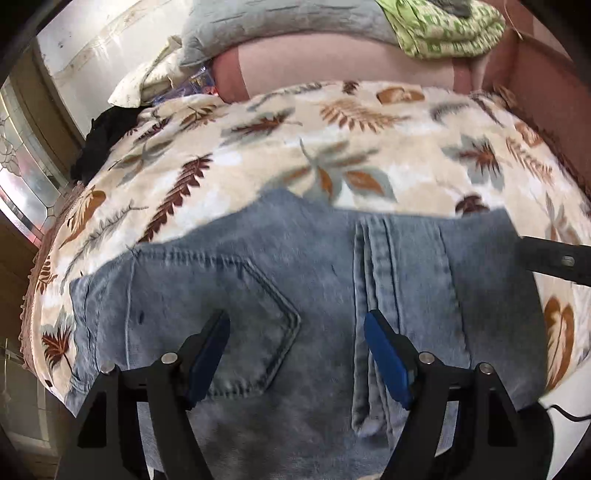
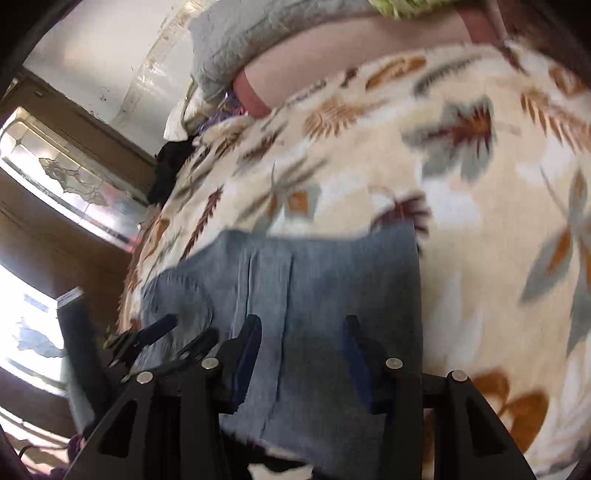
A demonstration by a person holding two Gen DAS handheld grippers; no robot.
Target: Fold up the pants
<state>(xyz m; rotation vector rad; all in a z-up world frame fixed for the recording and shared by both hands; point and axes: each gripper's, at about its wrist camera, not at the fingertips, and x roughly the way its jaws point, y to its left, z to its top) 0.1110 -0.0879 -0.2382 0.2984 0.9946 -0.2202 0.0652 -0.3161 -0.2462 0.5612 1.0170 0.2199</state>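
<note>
Light blue jeans lie folded on a leaf-patterned blanket, with a back pocket facing up. My left gripper hovers close over the pocket area, its blue pads wide apart and nothing gripped. The right gripper's black finger reaches in over the jeans' right edge. In the right wrist view, the jeans fill the lower middle. My right gripper stands open just above the denim. The left gripper shows at lower left.
A grey pillow, a pink bolster and a green patterned cloth lie at the bed's far end. A black garment sits at the bed's left edge, beside a patterned glass window. Bare blanket lies right of the jeans.
</note>
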